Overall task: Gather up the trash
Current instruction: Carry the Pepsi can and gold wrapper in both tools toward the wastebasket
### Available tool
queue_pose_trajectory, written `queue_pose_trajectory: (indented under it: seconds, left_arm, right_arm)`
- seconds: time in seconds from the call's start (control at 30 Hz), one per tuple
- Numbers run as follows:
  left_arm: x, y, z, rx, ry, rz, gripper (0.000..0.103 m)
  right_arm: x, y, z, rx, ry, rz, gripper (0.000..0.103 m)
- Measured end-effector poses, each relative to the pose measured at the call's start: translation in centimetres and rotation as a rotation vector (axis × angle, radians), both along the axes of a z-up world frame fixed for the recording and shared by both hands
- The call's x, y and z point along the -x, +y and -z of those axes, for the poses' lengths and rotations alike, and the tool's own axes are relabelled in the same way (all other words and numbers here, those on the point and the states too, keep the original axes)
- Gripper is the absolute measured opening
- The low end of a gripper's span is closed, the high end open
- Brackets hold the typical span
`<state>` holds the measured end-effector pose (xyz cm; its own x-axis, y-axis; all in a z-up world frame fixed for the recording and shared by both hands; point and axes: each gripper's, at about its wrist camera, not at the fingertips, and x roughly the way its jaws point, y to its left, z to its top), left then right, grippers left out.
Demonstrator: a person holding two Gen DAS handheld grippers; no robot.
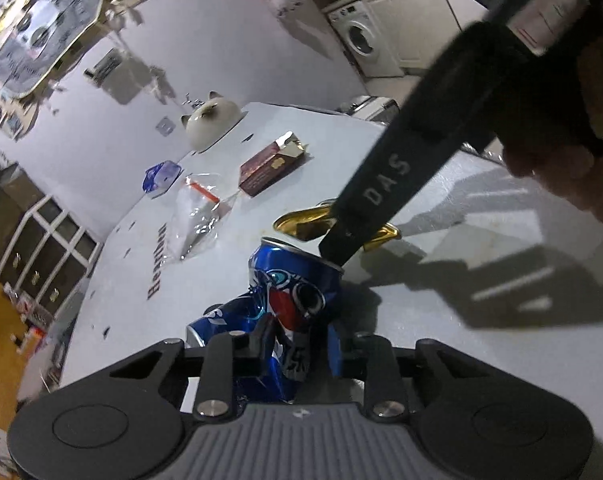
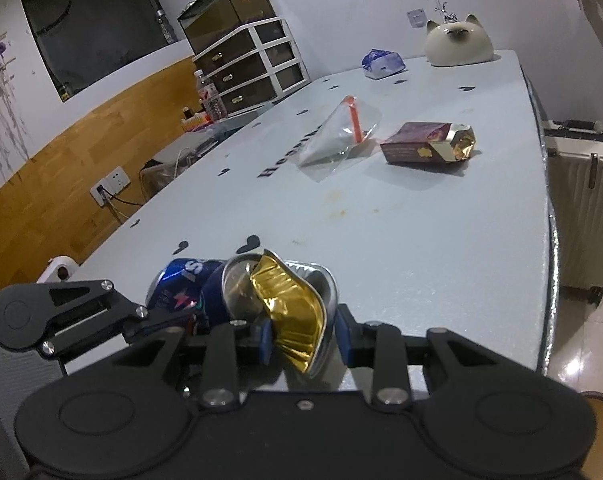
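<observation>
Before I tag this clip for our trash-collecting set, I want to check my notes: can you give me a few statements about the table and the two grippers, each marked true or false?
1. The left gripper has a crushed blue soda can between its fingers. True.
2. The right gripper is empty. False: it is shut on a crumpled gold foil cup.
3. The maroon carton lies on its side on the table with its torn gold end open. True.
4. The clear plastic bag has already been picked up. False: it lies on the table beside the carton.
5. The cat-shaped ceramic sits at the near edge, next to the can. False: it sits at the far end by the wall.
</observation>
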<state>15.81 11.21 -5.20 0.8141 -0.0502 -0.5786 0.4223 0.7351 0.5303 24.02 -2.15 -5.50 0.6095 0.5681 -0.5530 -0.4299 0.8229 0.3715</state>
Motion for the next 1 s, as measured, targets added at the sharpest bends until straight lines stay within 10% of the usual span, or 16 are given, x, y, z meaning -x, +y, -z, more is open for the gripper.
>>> queue_pose_trajectory:
  seconds: [1.0]
  left_arm:
    - [6.5,-0.2,-8.0,0.548,-0.093,-0.293,0.026]
  right_arm:
    - [10.8,-5.7,-6.1,0.144,-0.249,0.13,0.032]
